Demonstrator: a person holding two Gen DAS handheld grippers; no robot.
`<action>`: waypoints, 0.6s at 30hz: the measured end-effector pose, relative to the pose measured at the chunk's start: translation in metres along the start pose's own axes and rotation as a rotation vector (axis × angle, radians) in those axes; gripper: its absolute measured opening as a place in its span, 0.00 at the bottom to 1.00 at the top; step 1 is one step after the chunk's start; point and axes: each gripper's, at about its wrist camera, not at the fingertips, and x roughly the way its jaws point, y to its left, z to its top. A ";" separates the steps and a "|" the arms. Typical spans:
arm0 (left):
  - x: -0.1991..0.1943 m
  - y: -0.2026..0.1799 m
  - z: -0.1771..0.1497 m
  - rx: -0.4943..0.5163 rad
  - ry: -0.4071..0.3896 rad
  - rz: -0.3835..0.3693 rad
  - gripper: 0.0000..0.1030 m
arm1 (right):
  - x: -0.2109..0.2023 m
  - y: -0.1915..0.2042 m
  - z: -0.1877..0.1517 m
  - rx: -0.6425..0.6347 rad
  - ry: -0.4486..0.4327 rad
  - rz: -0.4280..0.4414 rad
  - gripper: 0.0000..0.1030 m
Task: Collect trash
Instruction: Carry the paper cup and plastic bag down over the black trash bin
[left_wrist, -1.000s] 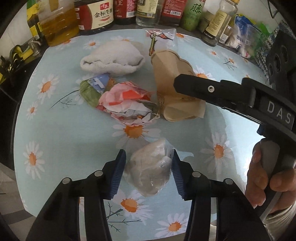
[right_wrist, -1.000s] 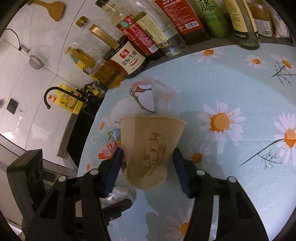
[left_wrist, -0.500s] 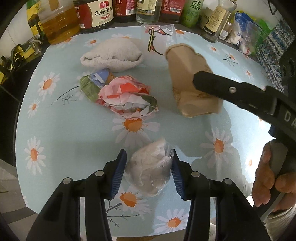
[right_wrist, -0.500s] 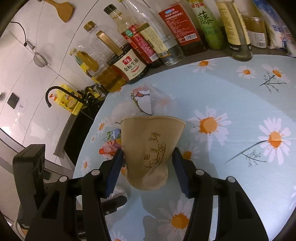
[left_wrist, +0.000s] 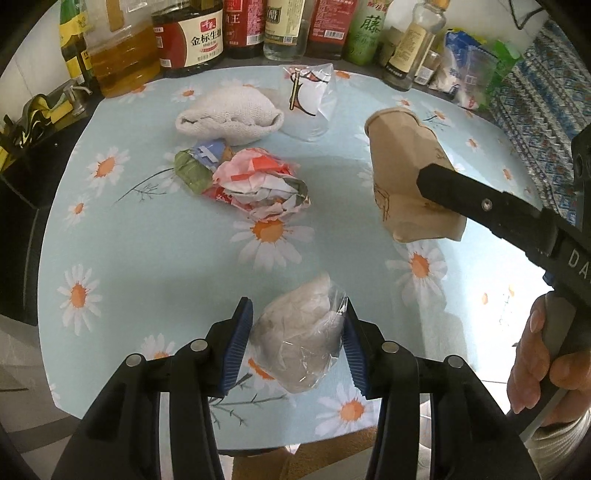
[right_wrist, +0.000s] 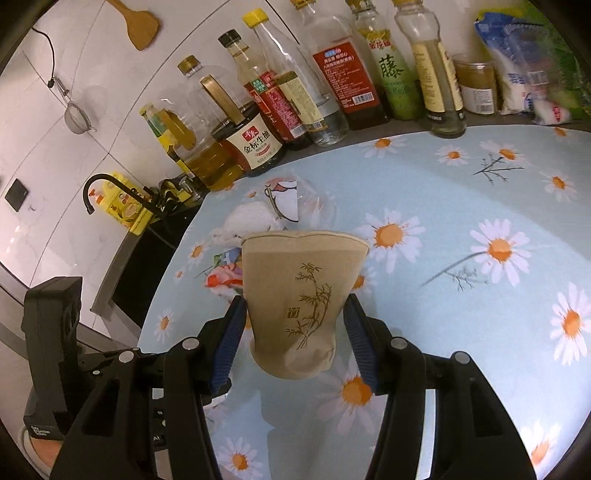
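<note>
Left wrist view: the left gripper (left_wrist: 297, 334) pinches a clear plastic bag (left_wrist: 301, 338) with crumpled tissue inside; both blue pads press its sides.
Bag position: near the front edge of the daisy tablecloth (left_wrist: 147, 236); whether it is fully off the cloth I cannot tell.
Right wrist view: the right gripper (right_wrist: 295, 332) pinches a crushed brown paper cup (right_wrist: 301, 295) at its lower part, rim pointing away from the camera.
Cup position: clear of the cloth, over the right half of the table; a person's hand (left_wrist: 543, 358) holds that gripper's handle.
In hand so far: two pieces of trash, one per gripper.
Left on the table: a crumpled wad of coloured wrappers (left_wrist: 247, 181) in the middle, and a clear printed plastic bag (left_wrist: 308, 99) just behind it, beside a white folded cloth (left_wrist: 229, 116).
Cloth: it may or may not count as trash; I cannot tell.
Bin: none shows in either view, so nothing looks dropped off yet.
Background: the sauce and oil bottles (right_wrist: 317, 92) at the back edge stand untouched.
Progress, by my judgement: roughly halfway through picking up, with both carried pieces not yet binned and at least two more to fetch.
</note>
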 end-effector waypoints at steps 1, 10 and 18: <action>-0.001 0.000 -0.002 0.005 -0.003 -0.004 0.44 | -0.003 0.003 -0.004 0.004 -0.003 -0.010 0.53; -0.023 0.021 -0.028 0.050 -0.032 -0.049 0.44 | -0.025 0.039 -0.046 0.026 -0.036 -0.067 0.53; -0.044 0.049 -0.060 0.067 -0.062 -0.086 0.44 | -0.033 0.084 -0.085 0.019 -0.042 -0.097 0.53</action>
